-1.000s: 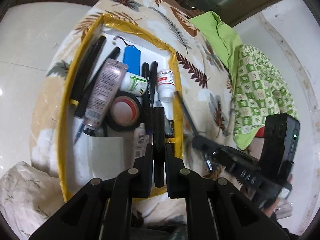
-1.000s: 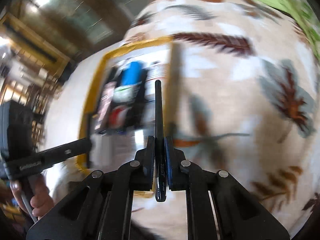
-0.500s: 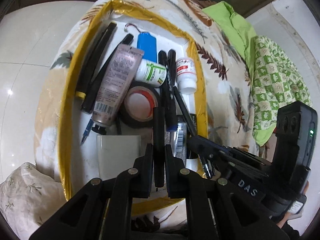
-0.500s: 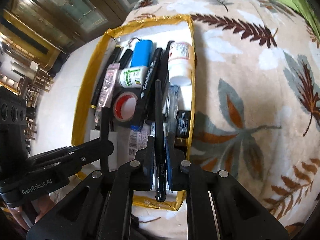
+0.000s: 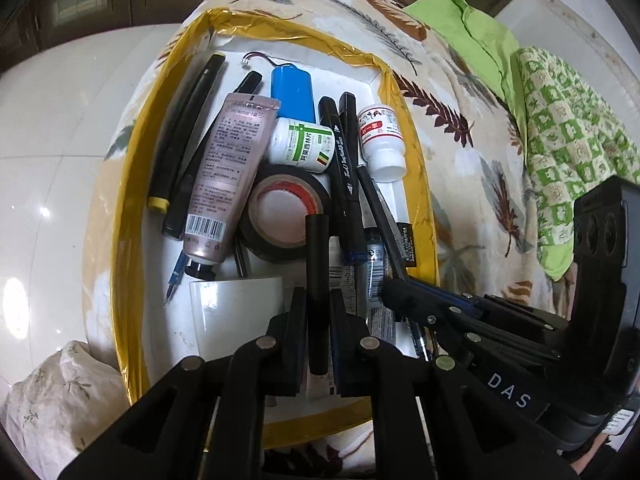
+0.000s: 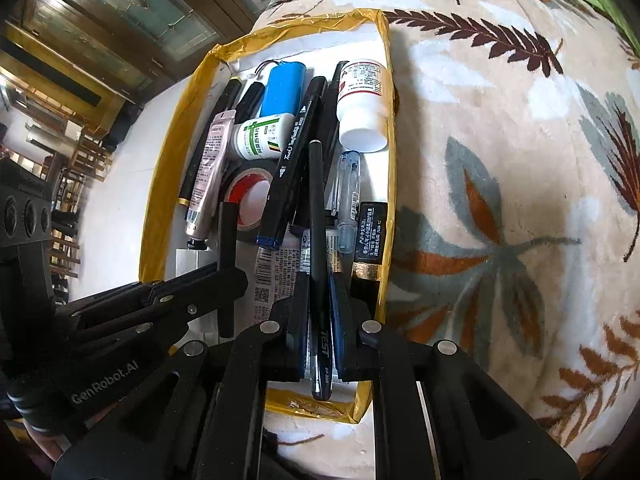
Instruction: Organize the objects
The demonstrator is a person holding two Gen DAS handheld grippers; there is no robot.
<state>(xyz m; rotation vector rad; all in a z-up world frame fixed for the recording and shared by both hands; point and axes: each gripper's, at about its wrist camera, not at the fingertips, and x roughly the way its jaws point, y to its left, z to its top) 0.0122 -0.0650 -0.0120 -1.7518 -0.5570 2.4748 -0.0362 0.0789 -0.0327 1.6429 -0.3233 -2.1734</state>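
A short matte-black cylindrical stick (image 5: 318, 276) is clamped upright between the left gripper (image 5: 319, 322) jaws, above the yellow-taped white tray (image 5: 132, 184) on the leaf-print blanket (image 6: 500, 184). A slim black pen (image 6: 318, 248) is pinched in the right gripper (image 6: 319, 322), over the tray's right side beside a white pill bottle (image 6: 363, 108) and black tape roll (image 5: 286, 216).

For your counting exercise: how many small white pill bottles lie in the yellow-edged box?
2: the green-labelled bottle beside the blue battery pack, and the red-labelled bottle by the box's right wall. Others may lie hidden underneath.
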